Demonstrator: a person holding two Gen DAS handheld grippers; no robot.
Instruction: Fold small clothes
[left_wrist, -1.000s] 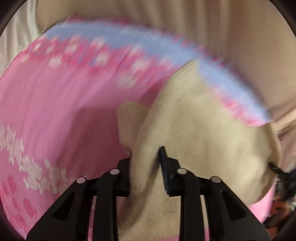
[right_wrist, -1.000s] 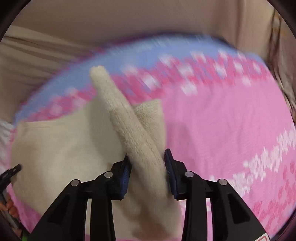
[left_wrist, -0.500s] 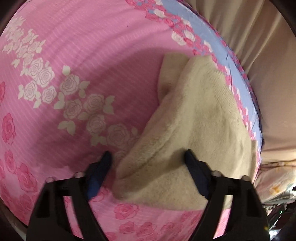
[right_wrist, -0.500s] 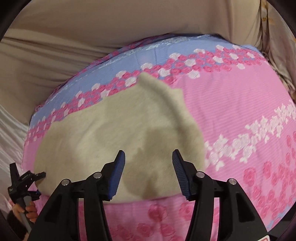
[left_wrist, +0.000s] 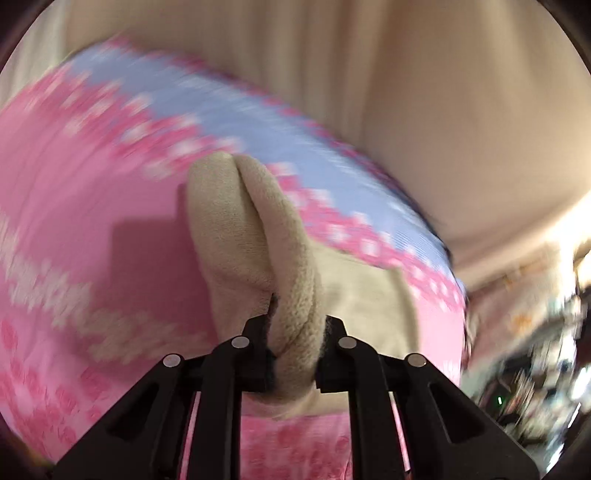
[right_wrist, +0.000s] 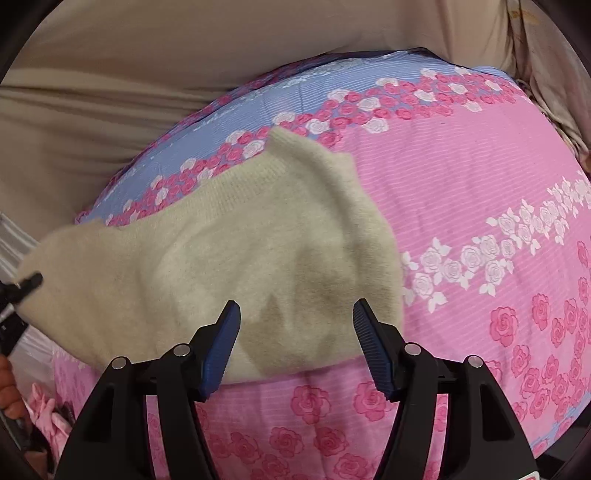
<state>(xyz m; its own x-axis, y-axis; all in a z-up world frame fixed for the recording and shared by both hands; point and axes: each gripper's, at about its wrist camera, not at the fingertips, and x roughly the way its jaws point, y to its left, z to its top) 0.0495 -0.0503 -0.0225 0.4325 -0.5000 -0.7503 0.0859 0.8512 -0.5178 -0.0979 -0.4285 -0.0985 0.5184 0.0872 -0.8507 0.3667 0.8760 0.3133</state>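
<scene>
The cream fleece garment (right_wrist: 229, 266) lies on the pink rose-print bedspread (right_wrist: 461, 206), its far edge reaching the blue band of the spread near the beige drape (right_wrist: 147, 55); it looks doubled over once already, a soft rounded fold facing me, so I judge the task partway along, with at least one more fold and a smoothing left to do. My left gripper (left_wrist: 293, 336) is clenched on a thick bunch of that fleece at the garment's left end, the pile bulging up between the jaws; the left wrist view is smeared with motion, so I can only guess that this end is lifted clear of the spread. My right gripper (right_wrist: 295, 343) hangs released above the near edge of the garment, jaws wide apart and holding nothing.

Half a second ago my left jaws stood wide around the near edge of the fleece and gripped nothing; now they have closed on it and the camera has swung up toward the drape. My right gripper has kept its open stance over the cloth, and the garment's left end has risen at the edge of its view.
</scene>
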